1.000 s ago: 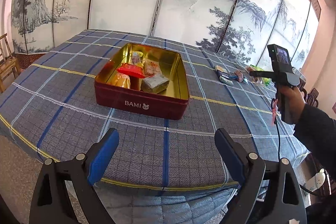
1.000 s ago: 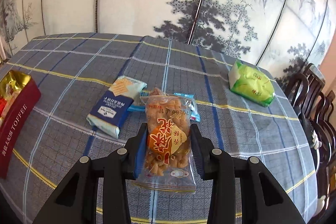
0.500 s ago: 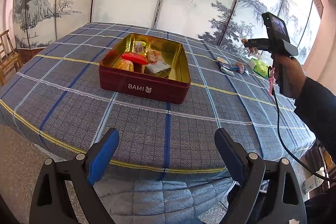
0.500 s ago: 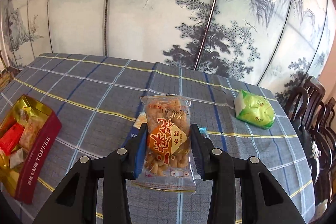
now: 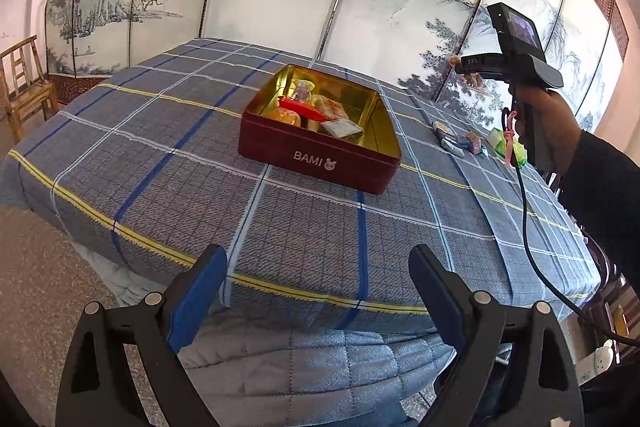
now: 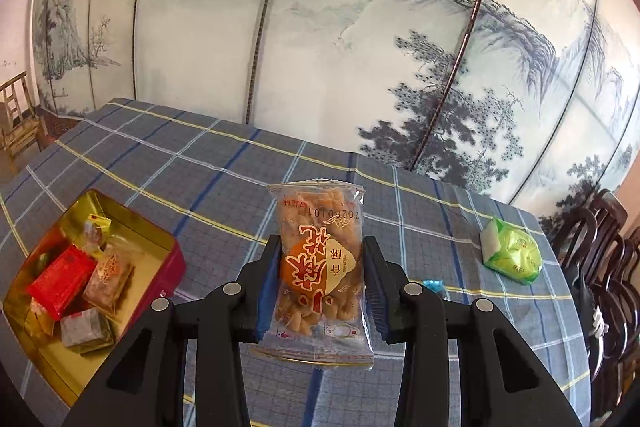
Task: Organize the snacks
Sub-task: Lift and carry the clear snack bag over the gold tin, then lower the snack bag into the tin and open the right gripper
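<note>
My right gripper (image 6: pixel 320 259) is shut on a clear packet of fried dough twists (image 6: pixel 320 267) with an orange label, held upright above the checked tablecloth. To its lower left stands the red tin (image 6: pixel 158 291) with a gold inside, holding several wrapped snacks. In the left wrist view the same tin (image 5: pixel 320 163) sits mid-table, and the right gripper (image 5: pixel 460 65) hangs high at the right in a person's hand (image 5: pixel 548 123). My left gripper (image 5: pixel 318 285) stands open and empty near the table's front edge.
A green packet (image 6: pixel 512 251) and a blue-wrapped sweet (image 6: pixel 434 285) lie on the cloth to the right; several small snacks (image 5: pixel 460 143) show right of the tin. Dark chairs (image 6: pixel 600 267) crowd the right edge, a wooden chair (image 5: pixel 24 87) stands far left, painted screens behind.
My right gripper has risen with the packet and swung left, so the tin has come into its view. My left gripper has drawn back from the table, toward its front edge.
</note>
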{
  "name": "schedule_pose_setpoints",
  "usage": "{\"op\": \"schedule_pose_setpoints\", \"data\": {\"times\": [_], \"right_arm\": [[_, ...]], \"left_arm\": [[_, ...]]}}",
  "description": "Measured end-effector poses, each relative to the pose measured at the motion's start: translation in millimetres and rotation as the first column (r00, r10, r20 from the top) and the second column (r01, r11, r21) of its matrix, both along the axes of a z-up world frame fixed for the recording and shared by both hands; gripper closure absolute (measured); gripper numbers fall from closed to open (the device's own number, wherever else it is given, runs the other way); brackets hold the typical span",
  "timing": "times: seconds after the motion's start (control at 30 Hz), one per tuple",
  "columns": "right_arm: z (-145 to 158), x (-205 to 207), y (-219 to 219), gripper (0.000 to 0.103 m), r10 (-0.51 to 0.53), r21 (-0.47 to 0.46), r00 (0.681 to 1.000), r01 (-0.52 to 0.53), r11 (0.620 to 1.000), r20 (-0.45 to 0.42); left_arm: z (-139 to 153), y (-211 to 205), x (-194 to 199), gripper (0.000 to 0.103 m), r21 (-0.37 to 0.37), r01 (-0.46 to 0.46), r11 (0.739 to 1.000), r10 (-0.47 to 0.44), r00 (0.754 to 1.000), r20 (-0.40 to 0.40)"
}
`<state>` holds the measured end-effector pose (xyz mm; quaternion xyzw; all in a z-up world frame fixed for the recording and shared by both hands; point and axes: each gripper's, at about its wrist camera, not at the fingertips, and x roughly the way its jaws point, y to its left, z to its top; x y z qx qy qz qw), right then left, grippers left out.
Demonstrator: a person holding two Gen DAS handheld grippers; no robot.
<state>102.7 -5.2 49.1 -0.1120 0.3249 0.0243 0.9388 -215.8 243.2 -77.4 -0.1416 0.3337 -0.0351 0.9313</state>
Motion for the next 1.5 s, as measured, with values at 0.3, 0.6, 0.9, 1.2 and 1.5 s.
{"op": "schedule_pose_setpoints", "data": {"times": [0.3, 0.6, 0.9, 1.2, 1.5], "right_arm": [[5, -4, 59, 0.063, 0.069, -0.026, 0.998, -0.069, 0.997, 0.006], [5, -7, 102, 0.063, 0.113, -0.014, 0.994, -0.113, 0.993, -0.009], [-7, -12, 142, 0.063, 0.167, -0.015, 0.985, -0.167, 0.986, -0.037], [-38, -7, 155, 0.063, 0.178, 0.005, 0.977, -0.178, 0.984, -0.114], [-71, 3, 158, 0.063, 0.179, 0.062, 0.964, -0.17, 0.984, -0.197]], "left_arm": [[-18, 35, -23, 0.013, -0.032, -0.088, 0.996, 0.087, 0.996, -0.036], [-23, 55, -37, 0.013, -0.055, -0.139, 0.989, 0.137, 0.99, -0.039], [-32, 65, -44, 0.013, -0.071, -0.174, 0.982, 0.17, 0.983, -0.066], [-38, 70, -44, 0.013, -0.079, -0.186, 0.979, 0.179, 0.98, -0.085], [-45, 71, -40, 0.013, -0.077, -0.193, 0.978, 0.184, 0.976, -0.114]]}}
